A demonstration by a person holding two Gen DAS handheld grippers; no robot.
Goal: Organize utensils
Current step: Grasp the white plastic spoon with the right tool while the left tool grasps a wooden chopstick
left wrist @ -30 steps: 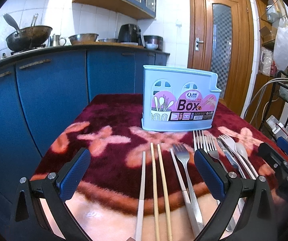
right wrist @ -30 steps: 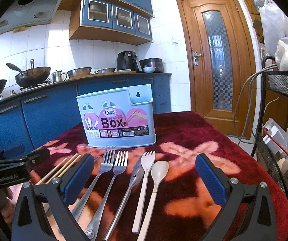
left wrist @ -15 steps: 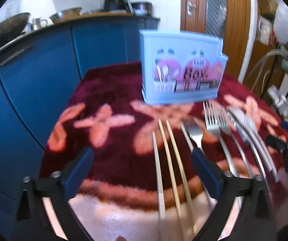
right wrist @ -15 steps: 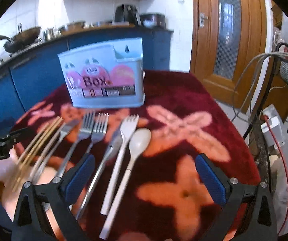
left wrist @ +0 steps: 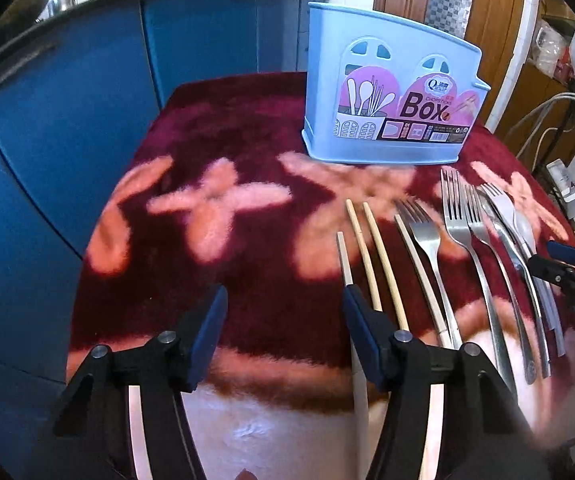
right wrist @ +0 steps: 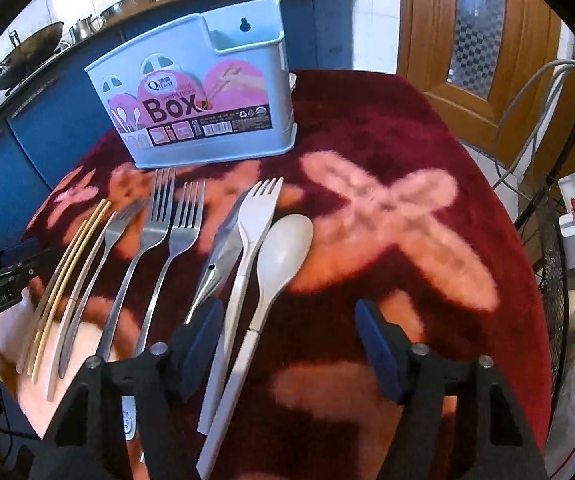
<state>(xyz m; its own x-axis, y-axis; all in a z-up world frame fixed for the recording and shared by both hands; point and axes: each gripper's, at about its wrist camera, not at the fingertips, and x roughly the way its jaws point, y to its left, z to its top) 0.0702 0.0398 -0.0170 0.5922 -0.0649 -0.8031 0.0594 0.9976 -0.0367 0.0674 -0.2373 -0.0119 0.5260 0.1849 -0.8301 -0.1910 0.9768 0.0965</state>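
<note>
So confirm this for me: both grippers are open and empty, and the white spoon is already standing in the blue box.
Not quite. Both the left gripper and right gripper are open and empty, but the white spoon lies flat on the red cloth in front of the blue box, as the right wrist view shows.

The left black two-finger gripper with blue pads is held low and points forward, with its jaws wide apart and nothing between them. The right black two-finger gripper with blue pads is also spread wide and grips nothing.
</note>
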